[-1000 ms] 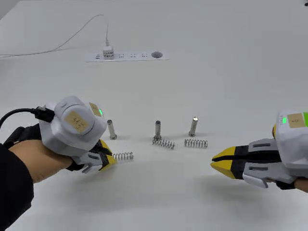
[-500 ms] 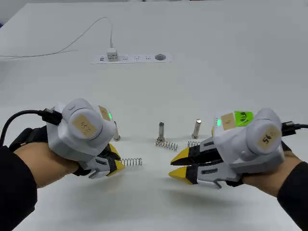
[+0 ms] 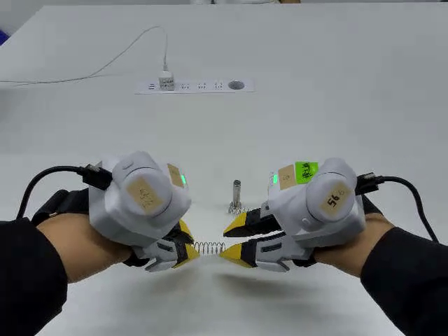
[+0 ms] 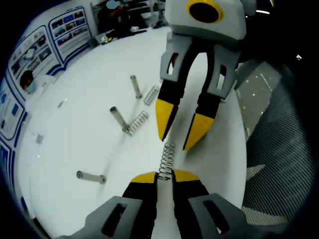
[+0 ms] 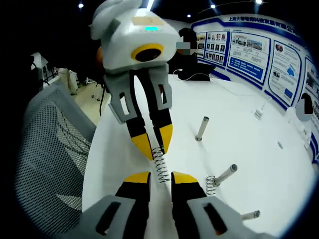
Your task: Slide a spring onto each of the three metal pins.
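Note:
My left gripper [image 3: 186, 253] [image 4: 165, 175] is shut on one end of a small steel spring [image 3: 208, 246] [image 4: 168, 155], which sticks out level to the right. My right gripper [image 3: 232, 241] [image 5: 160, 178] faces it, open, with the spring's free end [image 5: 160, 169] between its yellow jaws. The middle pin [image 3: 236, 192] stands upright just behind them with a second spring [image 3: 234, 208] at its base. In the left gripper view three pins appear: a far one [image 4: 135, 85], a middle one [image 4: 117, 118] and a near one [image 4: 89, 176], with a third spring [image 4: 151, 94] by the far one.
A white power strip [image 3: 194, 86] with a plugged-in charger [image 3: 166, 80] and its cable lies at the back of the white table [image 3: 315, 112]. A mesh chair back [image 5: 45, 144] shows beside the table edge in the right gripper view.
My right gripper has swung in from the right and now faces the left one. The left gripper has lifted the spring off the table and moved it right, so its free end sits between the right jaws.

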Motion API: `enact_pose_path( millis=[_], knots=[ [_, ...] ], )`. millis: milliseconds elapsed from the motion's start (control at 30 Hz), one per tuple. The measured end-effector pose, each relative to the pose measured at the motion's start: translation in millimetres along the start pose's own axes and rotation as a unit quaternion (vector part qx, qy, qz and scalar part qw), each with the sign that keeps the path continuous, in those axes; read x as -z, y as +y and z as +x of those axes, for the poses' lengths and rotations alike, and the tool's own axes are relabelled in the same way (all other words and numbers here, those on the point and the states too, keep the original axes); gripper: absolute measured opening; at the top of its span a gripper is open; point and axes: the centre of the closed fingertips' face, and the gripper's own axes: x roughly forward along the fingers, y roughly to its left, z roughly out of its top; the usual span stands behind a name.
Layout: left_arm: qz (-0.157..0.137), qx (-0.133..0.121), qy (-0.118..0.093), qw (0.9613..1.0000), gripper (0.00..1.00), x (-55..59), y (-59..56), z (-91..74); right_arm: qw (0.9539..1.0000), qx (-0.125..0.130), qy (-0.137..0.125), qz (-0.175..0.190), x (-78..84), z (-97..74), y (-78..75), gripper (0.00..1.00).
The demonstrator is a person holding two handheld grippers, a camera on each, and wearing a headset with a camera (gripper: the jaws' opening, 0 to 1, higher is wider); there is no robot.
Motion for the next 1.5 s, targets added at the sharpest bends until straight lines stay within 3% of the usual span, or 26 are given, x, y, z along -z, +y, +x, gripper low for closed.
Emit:
enact_pose_path(
  millis=[367,633,1067,1167,1500],
  knots=[
    [0.004,0.002,-0.009,0.9999,0.11,-10.3,-1.6,-3.7,0.9993,-0.004,0.026,-0.028,6.4,6.1,-1.4,0.15],
    [0.005,0.003,-0.019,0.9998,0.11,-18.0,-2.6,-7.3,0.9991,0.002,0.028,-0.032,10.7,7.1,-2.9,0.12],
    [-0.027,0.01,-0.075,0.9968,0.1,-40.8,1.6,-20.3,0.9997,0.009,-0.018,0.014,4.7,4.5,-6.7,0.12],
    [-0.034,0.014,-0.103,0.9941,0.1,-51.2,0.8,-24.7,0.999,0.005,-0.034,0.028,0.2,3.9,-5.1,0.12],
    [-0.04,0.009,-0.144,0.9888,0.11,-61.4,4.2,-32.0,0.9957,0.014,-0.068,0.062,-9.1,-3.2,-10.0,0.11]
  ],
)
